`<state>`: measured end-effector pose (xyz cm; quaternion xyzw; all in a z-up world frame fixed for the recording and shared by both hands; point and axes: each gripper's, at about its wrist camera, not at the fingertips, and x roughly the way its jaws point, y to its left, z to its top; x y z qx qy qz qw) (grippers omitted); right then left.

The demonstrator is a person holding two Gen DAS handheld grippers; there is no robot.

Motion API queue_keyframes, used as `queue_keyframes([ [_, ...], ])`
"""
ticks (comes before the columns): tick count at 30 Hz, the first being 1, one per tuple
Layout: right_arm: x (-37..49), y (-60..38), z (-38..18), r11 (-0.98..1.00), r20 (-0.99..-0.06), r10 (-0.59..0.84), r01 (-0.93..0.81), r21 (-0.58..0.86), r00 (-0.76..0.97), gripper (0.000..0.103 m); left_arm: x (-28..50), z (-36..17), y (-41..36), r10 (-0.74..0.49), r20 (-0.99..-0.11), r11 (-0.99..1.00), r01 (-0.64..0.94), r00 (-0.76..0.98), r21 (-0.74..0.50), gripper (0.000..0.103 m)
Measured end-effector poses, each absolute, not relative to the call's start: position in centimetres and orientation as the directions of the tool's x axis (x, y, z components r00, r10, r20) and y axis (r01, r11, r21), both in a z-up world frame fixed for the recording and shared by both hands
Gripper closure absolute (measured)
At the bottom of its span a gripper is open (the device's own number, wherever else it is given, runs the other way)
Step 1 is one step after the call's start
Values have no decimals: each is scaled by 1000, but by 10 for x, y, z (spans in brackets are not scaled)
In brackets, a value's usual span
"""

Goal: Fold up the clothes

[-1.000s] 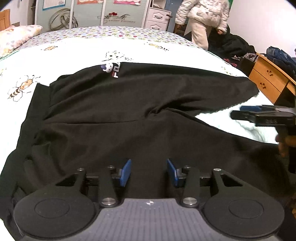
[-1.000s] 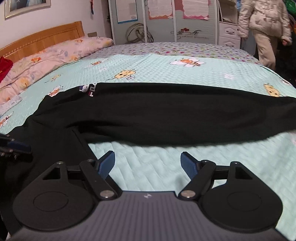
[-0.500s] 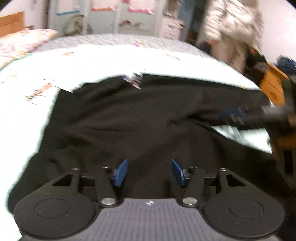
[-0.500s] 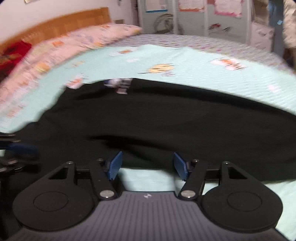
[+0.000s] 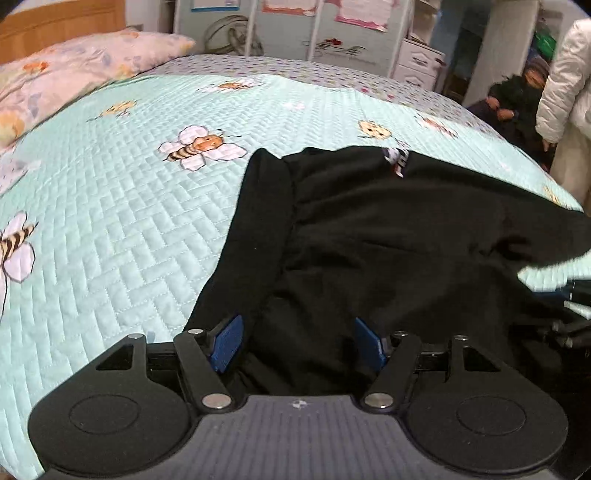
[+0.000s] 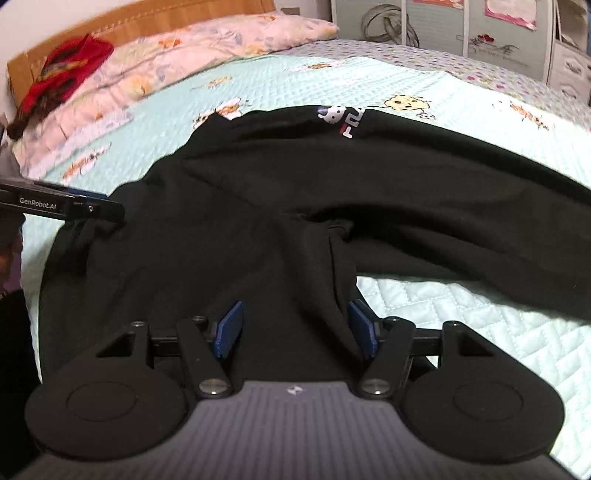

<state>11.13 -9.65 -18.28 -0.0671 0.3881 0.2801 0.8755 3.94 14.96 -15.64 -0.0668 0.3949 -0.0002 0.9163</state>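
Note:
Black trousers (image 5: 388, 236) with a small white logo (image 5: 397, 160) lie spread on the mint quilted bed (image 5: 122, 229). My left gripper (image 5: 297, 334) is open low over the garment's left edge, and black fabric lies loose between its blue pads (image 5: 227, 343). In the right wrist view the same trousers (image 6: 277, 206) fill the middle. There my right gripper (image 6: 295, 326) is open above a fold where the two legs meet, with cloth between the jaws but not clamped. The left gripper's finger (image 6: 62, 206) shows at the left, touching the garment's edge.
A pink flowered pillow (image 5: 74, 81) and a wooden headboard (image 6: 147, 22) are at the bed's far left, with a red cloth (image 6: 62, 74) on the pillow. A person in a white jacket (image 5: 565, 92) stands at the far right near white drawers (image 5: 417, 62).
Both grippers swung left and dropped closer to the trousers. The right gripper now sits over black fabric instead of bare quilt. Both jaws stay open.

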Motion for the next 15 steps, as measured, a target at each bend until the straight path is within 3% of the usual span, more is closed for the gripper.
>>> queue_keyframes([
  [5,97,-76,-157,864,-628,380,-502,-20,679,38,33,-159,151,-65,-723,993,-29,688,-117,33],
  [7,99,-59,-147,839,-606,435,-544,5,666,37,31,-158,154,-69,-725,992,-31,686,-124,33],
  [11,95,-33,-151,798,-684,479,-598,78,550,38,27,-157,159,-78,-728,990,-35,681,-139,33],
  [15,88,-10,-159,761,-761,497,-630,153,416,45,22,-157,166,-91,-729,987,-38,679,-158,33],
])
